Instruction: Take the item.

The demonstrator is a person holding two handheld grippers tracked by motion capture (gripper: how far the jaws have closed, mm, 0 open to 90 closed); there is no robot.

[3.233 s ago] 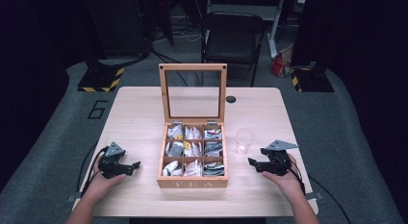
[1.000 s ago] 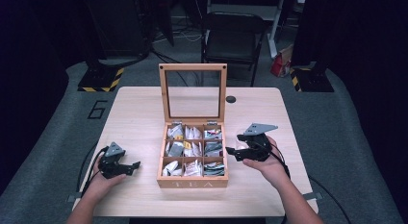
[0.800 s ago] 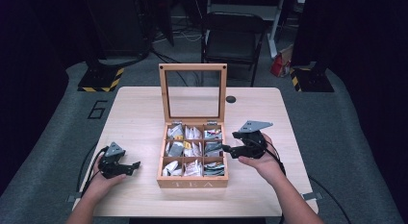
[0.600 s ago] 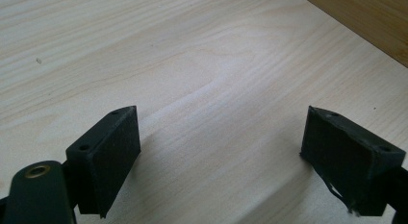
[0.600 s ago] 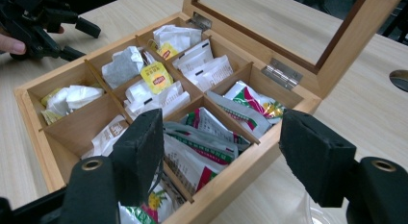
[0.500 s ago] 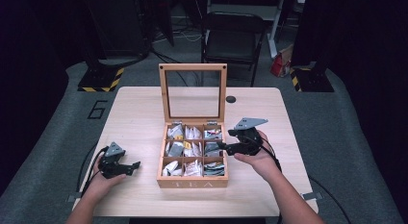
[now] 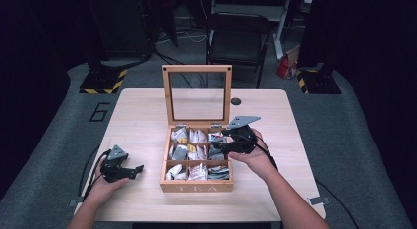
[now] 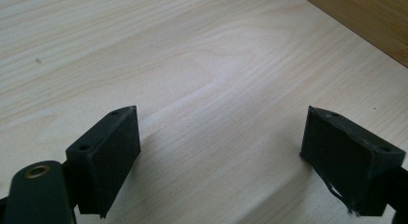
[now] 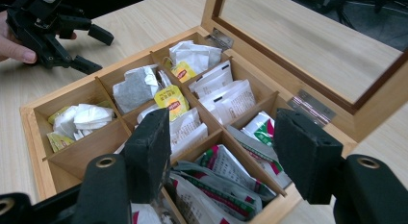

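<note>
1. The room was dark, a chair (image 7: 238, 35) beyond the far edge.
2. The pale wood bench (image 7: 142, 116) carried a tea box (image 7: 197, 185) at its middle, lid up.
3. The right tongs (image 7: 217, 146) hung over the box's right compartments, spread but just closing, nothing between them; I judged a reach for a tea bag (image 9: 226, 173). Next: descend and pinch one.
4. The left tongs (image 7: 136, 171) rested spread at near left.

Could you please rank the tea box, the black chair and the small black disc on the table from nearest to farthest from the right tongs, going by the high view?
From the right tongs:
1. Tea box, directly beneath them.
2. Small black disc, on the table beyond the lid.
3. Black chair, behind the table.
</note>
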